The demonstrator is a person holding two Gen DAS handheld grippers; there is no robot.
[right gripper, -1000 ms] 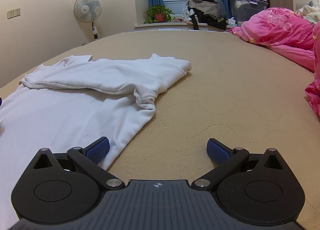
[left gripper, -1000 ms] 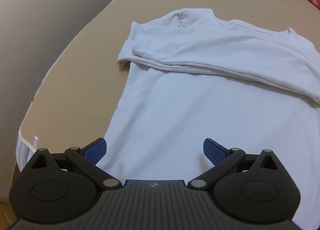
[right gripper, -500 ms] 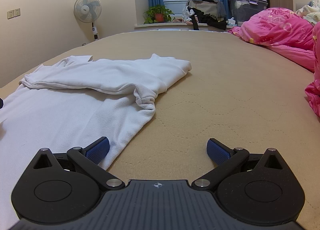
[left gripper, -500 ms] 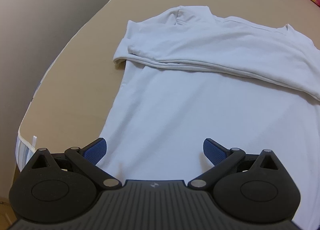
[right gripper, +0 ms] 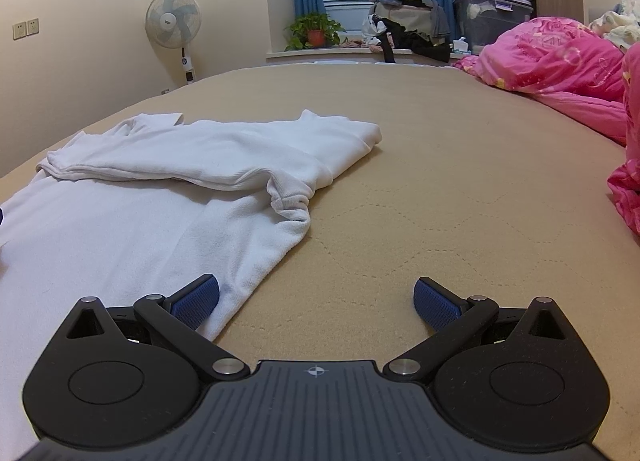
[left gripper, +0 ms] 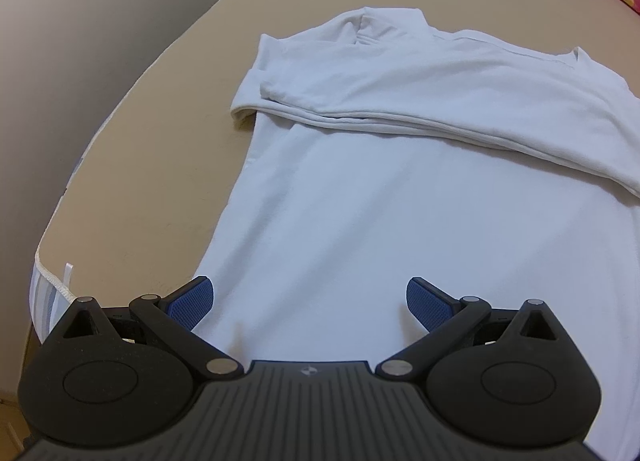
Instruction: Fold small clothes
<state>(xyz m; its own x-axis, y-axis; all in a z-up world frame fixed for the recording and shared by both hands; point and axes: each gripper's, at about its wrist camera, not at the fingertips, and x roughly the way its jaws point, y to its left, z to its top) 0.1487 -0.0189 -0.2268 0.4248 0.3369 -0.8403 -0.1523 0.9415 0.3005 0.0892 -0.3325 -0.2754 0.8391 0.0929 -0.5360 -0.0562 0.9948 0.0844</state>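
Observation:
A white long-sleeved shirt (left gripper: 400, 213) lies flat on the tan bed (left gripper: 160, 133), its sleeves folded across the chest. My left gripper (left gripper: 308, 301) is open and empty, low over the shirt's lower left hem corner. The shirt also shows in the right wrist view (right gripper: 168, 189). My right gripper (right gripper: 316, 301) is open and empty, at the shirt's lower right hem corner, with its left finger over the cloth edge and its right finger over bare bed.
The bed's left edge (left gripper: 52, 269) drops off close to my left gripper. Pink bedding (right gripper: 560, 61) is piled at the right. A standing fan (right gripper: 174, 29), a potted plant (right gripper: 314, 33) and a heap of clothes (right gripper: 408, 25) stand beyond the bed.
My left gripper has shifted slightly left and back along the hem, so the shirt sits more to the right in its view. The right gripper has barely moved.

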